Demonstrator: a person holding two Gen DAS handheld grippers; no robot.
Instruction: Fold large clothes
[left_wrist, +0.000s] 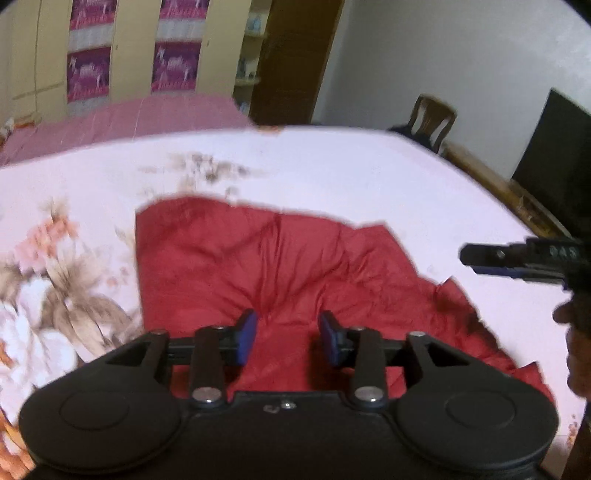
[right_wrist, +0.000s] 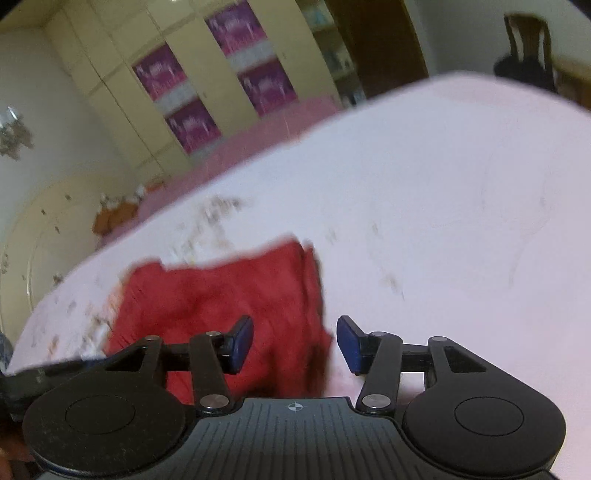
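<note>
Nearest your lens: left gripper (left_wrist: 288, 338), jaws spread, nothing pinched, low centre of its frame. Bed (left_wrist: 332, 166): floral sheet, fills both views. Red garment (left_wrist: 258, 266): centre of the left view, lower left of the right view, partly folded, rumpled; likely soft, light, limp, so take hold at a corner or hem. Right gripper (right_wrist: 295, 341): jaws spread, empty, over the garment's right edge.
</note>
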